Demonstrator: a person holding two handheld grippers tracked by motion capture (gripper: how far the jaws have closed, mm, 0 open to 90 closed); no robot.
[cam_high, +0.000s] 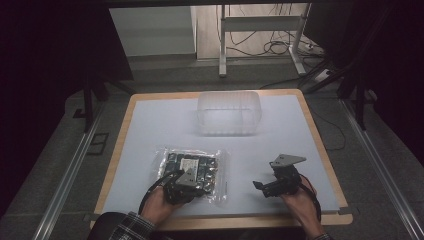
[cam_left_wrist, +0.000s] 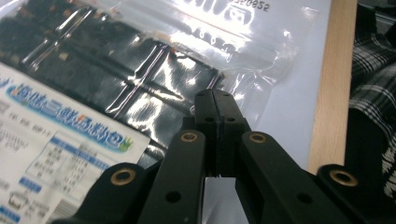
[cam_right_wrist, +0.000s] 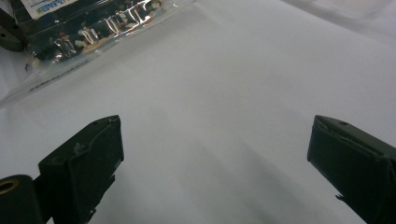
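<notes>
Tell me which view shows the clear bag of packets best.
The high view: the whole bag lies flat on the table's near-left, with the left gripper at its near edge. The left gripper view shows only a close-up of film and label; the right gripper view catches just a corner.

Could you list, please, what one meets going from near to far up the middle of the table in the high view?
Near wooden table edge → clear bag of dark packets → bare white surface → clear plastic container → far table edge.
</notes>
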